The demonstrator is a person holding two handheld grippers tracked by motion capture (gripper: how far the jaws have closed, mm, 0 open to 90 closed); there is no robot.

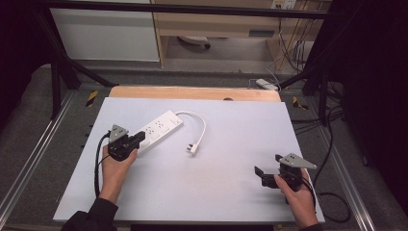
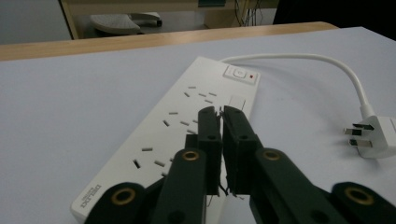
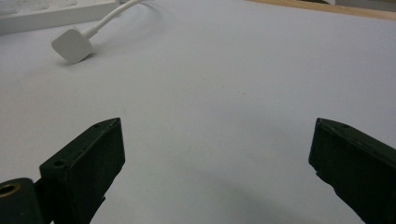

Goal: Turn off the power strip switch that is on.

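On the pale grey tabletop (image 1: 202,192), the long white plastic power strip (image 1: 161,127) runs diagonally from the left hand-held gripper (image 1: 140,137), whose jaws are closed above its near end, while the right hand-held gripper (image 1: 260,172) waits wide open, well apart.

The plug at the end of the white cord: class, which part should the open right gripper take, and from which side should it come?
Probably the plug's white body, jaws across its flat faces. It lies free on the table, prongs toward the near edge and cord leading away. The right gripper, jaws wide apart, has bare table between; come from that near right side, clear of prongs.
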